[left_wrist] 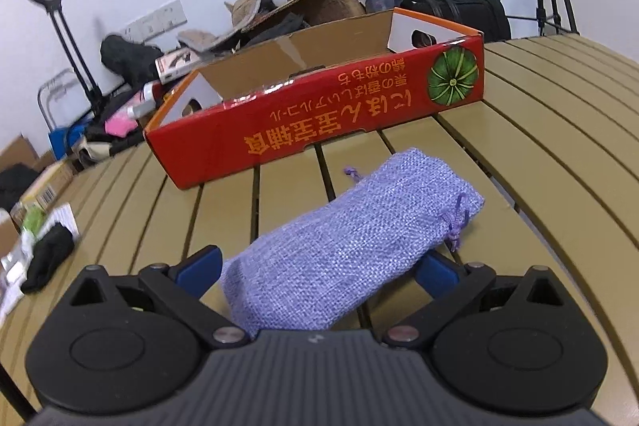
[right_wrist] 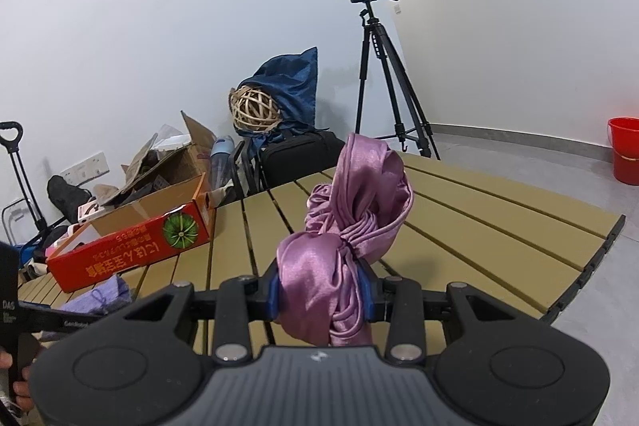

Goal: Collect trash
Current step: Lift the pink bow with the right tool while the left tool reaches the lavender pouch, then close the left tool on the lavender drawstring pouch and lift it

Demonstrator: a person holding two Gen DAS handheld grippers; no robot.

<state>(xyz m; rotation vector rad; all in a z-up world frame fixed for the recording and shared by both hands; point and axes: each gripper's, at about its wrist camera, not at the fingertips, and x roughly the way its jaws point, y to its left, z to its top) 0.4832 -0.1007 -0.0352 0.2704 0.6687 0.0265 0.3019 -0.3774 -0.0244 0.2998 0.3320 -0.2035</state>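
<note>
Two soft cloth things are held at this moment, one in each hand-held gripper, above a tan slatted desk [left_wrist: 539, 130]. Largest on the desk is a shallow red cardboard box [left_wrist: 319, 122], open at the top with a plain brown inside; it stands toward the far left corner, just beyond the lilac pouch in the left wrist view. Its long side bears orange Japanese print that reads upside down from here and a green pumpkin drawing at one end; I cannot read the characters with confidence. The right hand-held gripper [right_wrist: 322, 290] is clamped on a knotted bundle of shiny mauve satin cloth [right_wrist: 351, 222], which stands up above the blue pads [right_wrist: 273, 292] and hides the desk behind it; its lower end is cut off by the gripper body. The left hand-held gripper [left_wrist: 319, 268] has its blue pads pressed on the near end of a lilac woven drawstring pouch [left_wrist: 351, 238], whose purple cord [left_wrist: 457, 226] hangs at the far end. Whether the pouch's far end rests on the desk is unclear. At the left edge, small wrappers and a dark rag [left_wrist: 48, 258] are blurred.
</note>
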